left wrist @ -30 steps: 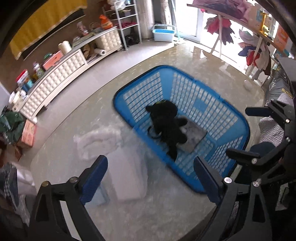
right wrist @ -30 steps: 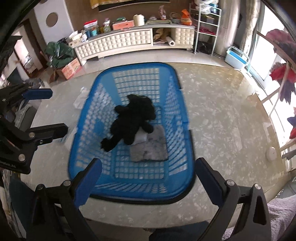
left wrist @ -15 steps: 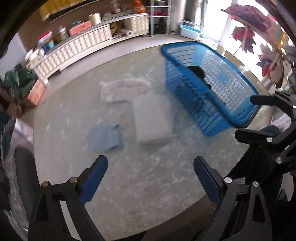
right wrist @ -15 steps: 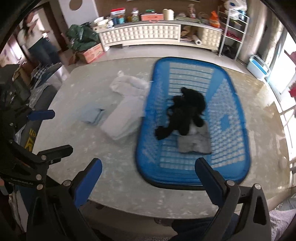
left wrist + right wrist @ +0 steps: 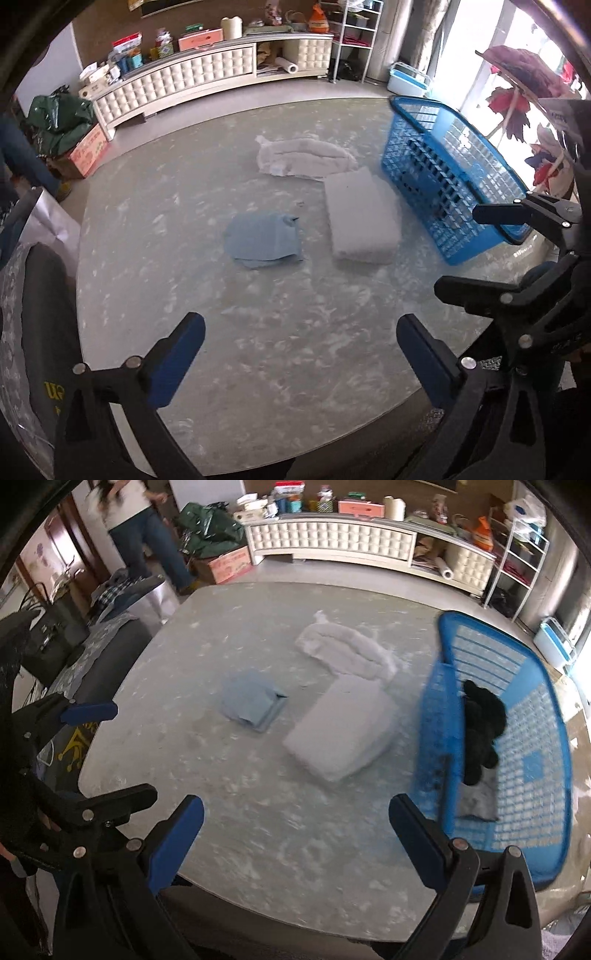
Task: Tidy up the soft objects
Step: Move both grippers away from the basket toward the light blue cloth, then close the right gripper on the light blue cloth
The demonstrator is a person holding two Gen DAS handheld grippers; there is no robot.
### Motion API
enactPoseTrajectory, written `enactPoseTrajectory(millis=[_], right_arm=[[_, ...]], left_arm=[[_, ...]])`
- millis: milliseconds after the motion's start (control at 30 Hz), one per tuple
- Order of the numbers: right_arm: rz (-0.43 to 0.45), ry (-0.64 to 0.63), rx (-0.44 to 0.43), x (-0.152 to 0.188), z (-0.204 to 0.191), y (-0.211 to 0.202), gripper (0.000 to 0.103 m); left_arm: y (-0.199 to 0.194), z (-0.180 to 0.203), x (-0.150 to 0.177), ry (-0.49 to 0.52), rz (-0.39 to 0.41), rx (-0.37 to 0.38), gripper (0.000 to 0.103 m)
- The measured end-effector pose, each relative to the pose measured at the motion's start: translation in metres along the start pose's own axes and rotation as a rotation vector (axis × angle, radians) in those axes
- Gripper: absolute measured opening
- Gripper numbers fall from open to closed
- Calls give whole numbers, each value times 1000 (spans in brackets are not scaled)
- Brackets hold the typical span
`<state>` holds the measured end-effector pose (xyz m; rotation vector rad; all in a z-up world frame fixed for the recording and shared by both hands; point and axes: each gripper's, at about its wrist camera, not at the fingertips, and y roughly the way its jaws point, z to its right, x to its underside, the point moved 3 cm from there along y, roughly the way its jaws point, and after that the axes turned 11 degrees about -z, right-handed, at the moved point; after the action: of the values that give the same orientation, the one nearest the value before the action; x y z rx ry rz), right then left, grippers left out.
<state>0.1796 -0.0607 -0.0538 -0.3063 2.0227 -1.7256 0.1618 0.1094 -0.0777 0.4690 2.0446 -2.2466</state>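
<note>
both grippers hung over the marble table (image 5: 147,258), nothing held. left gripper (image 5: 301,354) jaws spread wide, had just been opening further, nothing between them. right gripper (image 5: 295,834) jaws also apart and empty. blue basket (image 5: 517,738) sat at the table's right side with a black plush toy (image 5: 480,731) and a grey cloth (image 5: 476,801) inside. outside it on the table: grey folded pad (image 5: 343,727) just beside the basket, white fluffy item (image 5: 343,650) behind the pad, light blue folded cloth (image 5: 251,701) to its left.

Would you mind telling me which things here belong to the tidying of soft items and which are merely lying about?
Part of the job:
- blue basket
- black plush toy in it
- grey folded cloth in it
- grey cushion
- blue folded cloth
- white fluffy cloth

Lying about:
- cardboard box
- green bag
- paper roll
</note>
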Motion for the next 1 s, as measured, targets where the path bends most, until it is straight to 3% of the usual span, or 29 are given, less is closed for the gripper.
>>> enactPoseTrajectory(millis=[300,633,1000], right_arm=[[-42,-35,-28,-33,-23,38,101],[-108,13,-113,-76,-26,87,101],[-177,24,-119,-124,-29,134,84]], left_arm=[[14,-41,1,-71,-22,14,103],[47,-79,-11,-114,-29,-35,103],[72,-126,-36,-211,0,-86,103]])
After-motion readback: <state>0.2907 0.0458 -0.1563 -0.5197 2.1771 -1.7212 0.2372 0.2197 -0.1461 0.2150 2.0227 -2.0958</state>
